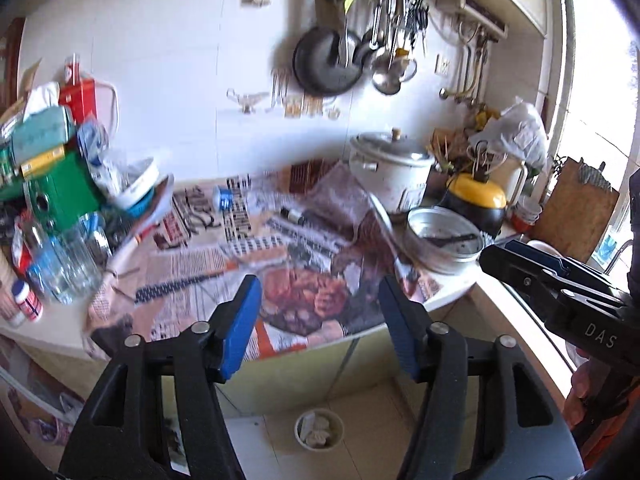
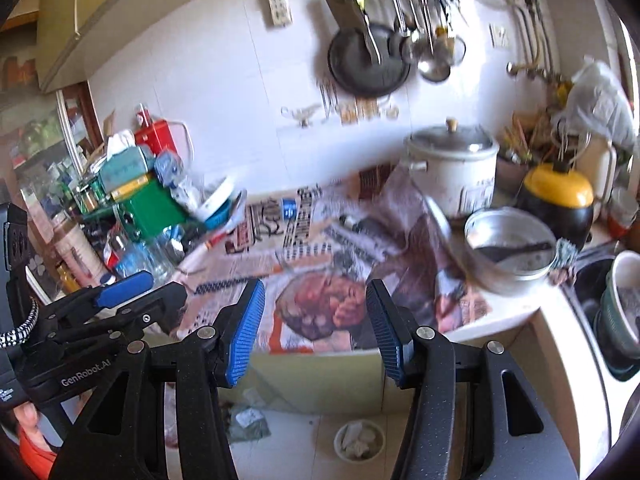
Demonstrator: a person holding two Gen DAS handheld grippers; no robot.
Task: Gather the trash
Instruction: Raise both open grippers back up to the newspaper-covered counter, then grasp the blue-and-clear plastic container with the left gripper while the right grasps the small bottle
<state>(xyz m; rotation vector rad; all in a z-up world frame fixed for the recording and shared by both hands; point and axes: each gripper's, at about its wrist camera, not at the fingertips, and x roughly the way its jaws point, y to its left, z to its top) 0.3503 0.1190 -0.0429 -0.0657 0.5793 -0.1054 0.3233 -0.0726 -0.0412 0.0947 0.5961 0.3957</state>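
- My left gripper (image 1: 320, 320) has its blue pads wide apart, with nothing between them.
- My right gripper (image 2: 316, 320) is apart too, and it holds nothing.
- In the left view the right gripper pokes in at 3 o'clock; in the right view the left gripper shows at 9 o'clock.
- Both point down over the edge of a counter (image 1: 452, 300) covered in newspaper (image 1: 224, 256).
- The trash is below, at 6 o'clock: a small round bin (image 1: 319, 428) on the floor with white crumpled paper inside.
- In the right view more scraps (image 2: 250, 420) lie on the floor at 7 o'clock, left of the bin.
- At 2 o'clock sit a metal bowl (image 1: 444, 240), a white cooker (image 1: 390, 164) and a yellow-lidded pot (image 1: 476, 196).
- At 9 o'clock is a pile of boxes and bottles with a green box (image 1: 60, 188).
- At 12 o'clock a black pan (image 1: 326, 60) hangs on the wall.
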